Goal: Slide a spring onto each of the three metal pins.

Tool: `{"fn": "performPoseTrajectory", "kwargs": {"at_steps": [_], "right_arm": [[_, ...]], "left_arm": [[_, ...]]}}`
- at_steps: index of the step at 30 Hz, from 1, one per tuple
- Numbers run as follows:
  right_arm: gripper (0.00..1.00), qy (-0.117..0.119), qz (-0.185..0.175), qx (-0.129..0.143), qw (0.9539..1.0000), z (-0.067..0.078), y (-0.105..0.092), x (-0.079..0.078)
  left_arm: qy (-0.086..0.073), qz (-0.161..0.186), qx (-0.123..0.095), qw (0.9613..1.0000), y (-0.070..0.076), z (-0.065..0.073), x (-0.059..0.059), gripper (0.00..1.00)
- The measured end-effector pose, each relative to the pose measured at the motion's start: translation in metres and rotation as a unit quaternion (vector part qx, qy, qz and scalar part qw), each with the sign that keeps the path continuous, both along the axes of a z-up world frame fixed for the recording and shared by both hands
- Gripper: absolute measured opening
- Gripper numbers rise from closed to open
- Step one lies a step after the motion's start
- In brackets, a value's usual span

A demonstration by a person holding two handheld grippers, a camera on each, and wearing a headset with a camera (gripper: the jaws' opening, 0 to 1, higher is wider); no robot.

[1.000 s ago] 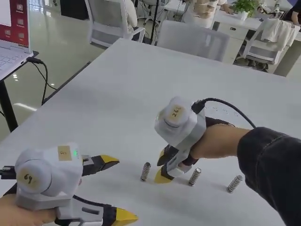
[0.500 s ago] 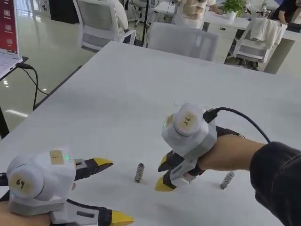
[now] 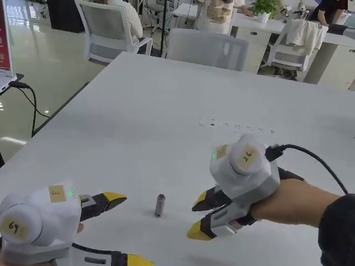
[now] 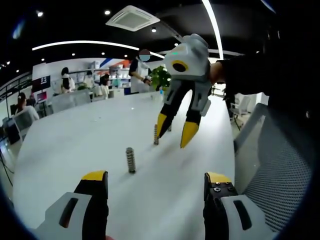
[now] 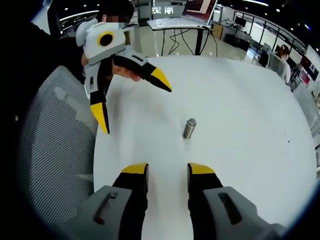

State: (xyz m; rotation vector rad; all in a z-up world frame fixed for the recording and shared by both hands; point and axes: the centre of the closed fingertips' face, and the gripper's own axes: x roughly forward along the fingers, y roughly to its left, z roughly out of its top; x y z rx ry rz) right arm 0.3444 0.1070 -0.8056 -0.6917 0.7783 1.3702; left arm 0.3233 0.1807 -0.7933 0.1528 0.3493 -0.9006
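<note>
At about 7 o'clock in the head view, the left gripper (image 3: pixel 126 228) has its yellow-tipped jaws spread wide and nothing between them. Its own view shows the same broad, empty gap (image 4: pixel 156 177). A spring (image 3: pixel 160 205) stands upright on the white table (image 3: pixel 166 111) in the gap between the two grippers, with its long axis straight up from the surface. Whether a pin runs inside it is too small to tell. From the left gripper's tips it lies toward 2 o'clock in the head view, and in the left gripper view it sits at 11 o'clock (image 4: pixel 130 160), just off the centreline. A second spring (image 4: pixel 156 135) stands farther back in that view, close by the other tool's tips. The right gripper (image 3: pixel 198 217) comes in from 4 o'clock with its jaws parted more narrowly, and it too is empty. In the right gripper view the spring sits just ahead at 1 o'clock (image 5: pixel 189 128) of the gap (image 5: pixel 167 170). Both grippers look about equally near, though the right one appears better lined up with the spring, so a sideways grasp around the coil seems the likelier next move.
</note>
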Motion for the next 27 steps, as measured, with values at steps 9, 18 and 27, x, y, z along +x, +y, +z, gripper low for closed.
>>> {"fn": "performPoseTrajectory", "kwargs": {"at_steps": [9,18,27], "right_arm": [[0.33,0.009,-0.029,0.034,0.9989,0.001,-0.015,-0.009],[0.36,0.01,-0.065,0.056,0.9962,0.001,-0.034,-0.009],[0.41,0.012,-0.109,0.082,0.9906,0.003,-0.053,-0.007]], "left_arm": [[0.003,0.001,-0.003,1.0,-0.002,0.001,-0.004,0.75],[0.005,0.002,-0.005,1.0,-0.003,0.001,-0.005,0.76],[0.008,0.003,-0.007,0.9999,-0.003,0.0,-0.004,0.77]]}}
